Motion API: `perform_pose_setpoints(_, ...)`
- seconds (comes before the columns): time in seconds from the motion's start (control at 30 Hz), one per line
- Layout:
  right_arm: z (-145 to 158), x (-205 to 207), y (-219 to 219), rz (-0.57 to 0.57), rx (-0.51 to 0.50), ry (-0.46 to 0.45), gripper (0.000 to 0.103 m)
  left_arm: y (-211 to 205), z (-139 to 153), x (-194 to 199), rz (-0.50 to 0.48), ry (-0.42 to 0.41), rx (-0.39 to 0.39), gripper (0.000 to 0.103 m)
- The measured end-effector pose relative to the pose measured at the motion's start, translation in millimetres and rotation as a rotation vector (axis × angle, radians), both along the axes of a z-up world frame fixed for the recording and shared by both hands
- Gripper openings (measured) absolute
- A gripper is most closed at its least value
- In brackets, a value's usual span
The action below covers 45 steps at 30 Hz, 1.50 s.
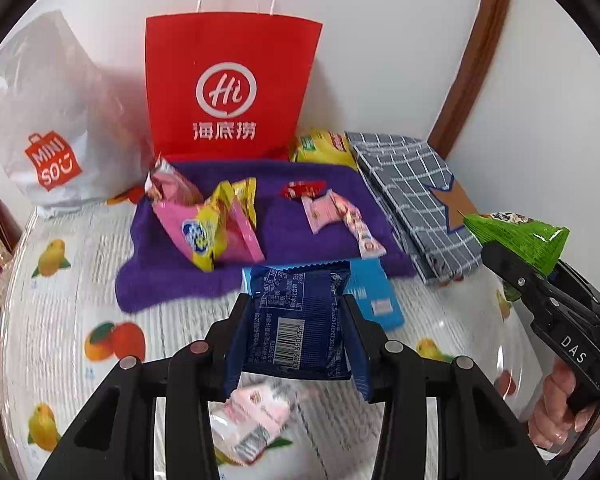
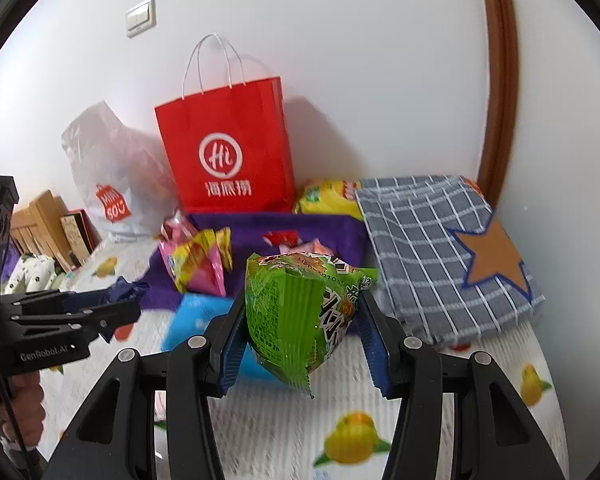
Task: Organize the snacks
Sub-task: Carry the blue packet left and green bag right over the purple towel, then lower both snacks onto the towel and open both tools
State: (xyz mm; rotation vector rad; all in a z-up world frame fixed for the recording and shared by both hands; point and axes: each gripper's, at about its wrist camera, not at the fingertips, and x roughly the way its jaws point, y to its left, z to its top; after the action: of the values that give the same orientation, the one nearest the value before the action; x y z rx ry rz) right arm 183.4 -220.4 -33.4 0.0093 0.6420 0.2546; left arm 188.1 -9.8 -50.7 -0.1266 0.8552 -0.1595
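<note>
Above the fruit-print cloth (image 1: pixel 80 280), left gripper (image 1: pixel 298 330) pinches a dark blue packet (image 1: pixel 300 320); right gripper (image 2: pixel 302 320) clamps a green snack bag (image 2: pixel 296 312), seemingly crumpled; 2 held

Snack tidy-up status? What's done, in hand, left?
Done: nothing visibly sorted; no packet shows inside the red paper bag.
In hand: left hand-held gripper is shut on a dark blue foil packet; right hand-held gripper on a green crinkly snack packet.
Left: the pink-and-yellow packets and small pink sweets on the purple towel, plus a pale pink packet on the fruit-print tablecloth.
</note>
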Motion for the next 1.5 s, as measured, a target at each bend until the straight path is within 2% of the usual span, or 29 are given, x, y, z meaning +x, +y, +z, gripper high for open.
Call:
perform_pose_setpoints(0.2, 11.0, 35.7, 15.7, 0.023, 0.009, -0.009, 0.052, 3.7, 9.2, 27.2, 0.011, -0.006, 0.005, 0.041)
perform_pose_setpoints(0.53, 5.5, 91.9, 23.7, 0.012, -0.016, 0.007, 0.052, 13.2, 14.7, 76.2, 0.014, -0.016, 0.007, 0.041)
perform_pose_setpoints(0.97, 3.1, 153.1, 38.7, 0.012, -0.024, 0.013, 0.051, 32.9, -1.2, 140.1, 0.039, 0.024, 0.004, 0.041)
perform_pose_setpoints(1.07, -7.3, 167.9, 43.3, 0.017, -0.010, 0.033, 0.051, 37.3, -11.2, 151.3, 0.054, 0.028, 0.009, 0.041)
perform_pose_setpoints(1.23, -28.9, 179.5, 54.0, 0.060, -0.060, 0.083, 0.051, 46.3, -24.0, 164.3, 0.066, 0.049, 0.005, 0.041)
perform_pose_setpoints(1.5, -56.0, 199.5, 51.0, 0.032, -0.077, 0.157, 0.051, 51.2, -31.8, 169.1, 0.053, 0.071, -0.010, 0.041)
